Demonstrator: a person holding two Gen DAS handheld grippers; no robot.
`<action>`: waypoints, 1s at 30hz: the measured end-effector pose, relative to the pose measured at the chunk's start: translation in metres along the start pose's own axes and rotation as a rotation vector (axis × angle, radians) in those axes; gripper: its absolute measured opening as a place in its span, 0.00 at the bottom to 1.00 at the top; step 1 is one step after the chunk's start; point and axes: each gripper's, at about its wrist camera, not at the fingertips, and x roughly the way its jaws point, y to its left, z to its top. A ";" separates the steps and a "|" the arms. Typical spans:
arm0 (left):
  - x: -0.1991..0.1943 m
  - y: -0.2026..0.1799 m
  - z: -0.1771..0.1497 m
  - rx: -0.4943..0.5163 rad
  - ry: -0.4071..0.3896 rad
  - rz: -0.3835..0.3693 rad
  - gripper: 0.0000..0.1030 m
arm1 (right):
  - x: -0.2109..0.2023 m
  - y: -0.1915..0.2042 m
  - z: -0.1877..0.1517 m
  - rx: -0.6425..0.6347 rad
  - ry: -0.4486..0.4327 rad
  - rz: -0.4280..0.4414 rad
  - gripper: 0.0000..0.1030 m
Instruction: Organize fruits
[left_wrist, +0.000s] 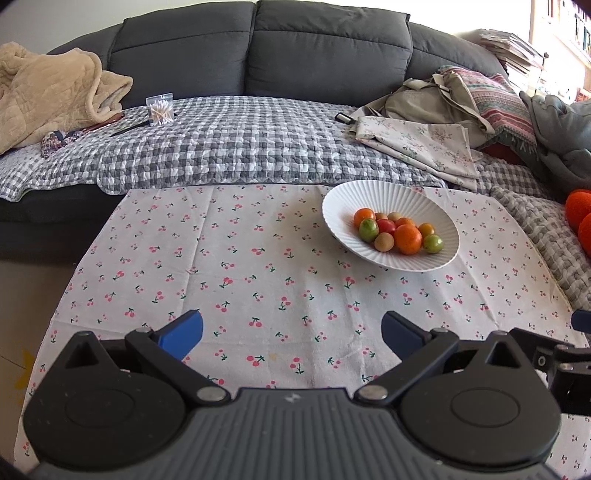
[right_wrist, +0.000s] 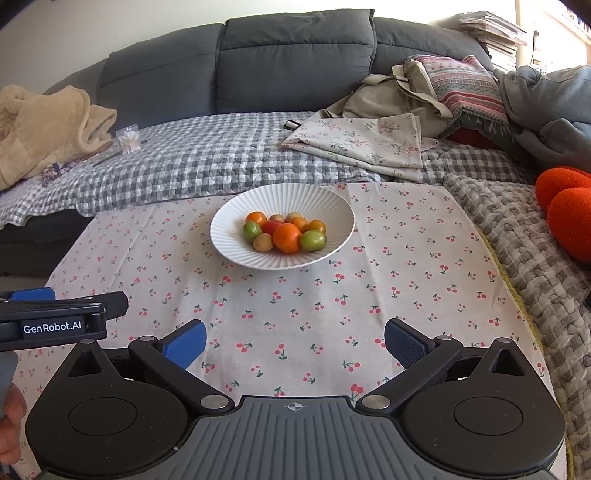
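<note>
cherry-print cloth (left_wrist: 258, 258); grey sofa (left_wrist: 258, 48) behind | left gripper (left_wrist: 291, 332), right gripper (right_wrist: 293, 339) spread wide, empty

Behind the cherry-print cloth (left_wrist: 258, 258) you see a grey sofa (left_wrist: 258, 48) carrying a checked quilt (left_wrist: 221, 147), beige blanket (left_wrist: 48, 92), cotton-swab box (left_wrist: 160, 109) and folded floral fabric (left_wrist: 424, 144).

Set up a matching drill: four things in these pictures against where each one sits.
Things:
1. Fruits
2. White bowl
3. Cotton swab box
4. Beige blanket

Places:
A. On the cherry-print cloth
B. On the checked cover, near the blanket
C. Piled in the bowl
D. Heaped at the sofa's left end

Pairs: 1-C, 2-A, 3-B, 4-D
</note>
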 end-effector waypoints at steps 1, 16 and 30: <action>0.000 0.000 0.000 -0.001 0.000 -0.001 0.99 | 0.000 0.000 0.000 -0.002 -0.001 -0.002 1.00; 0.002 -0.004 -0.001 0.036 0.004 -0.002 0.99 | 0.001 0.001 -0.001 -0.010 0.001 -0.012 1.00; 0.002 -0.005 -0.002 0.043 0.000 -0.017 0.99 | 0.003 0.000 -0.002 -0.012 0.003 -0.018 1.00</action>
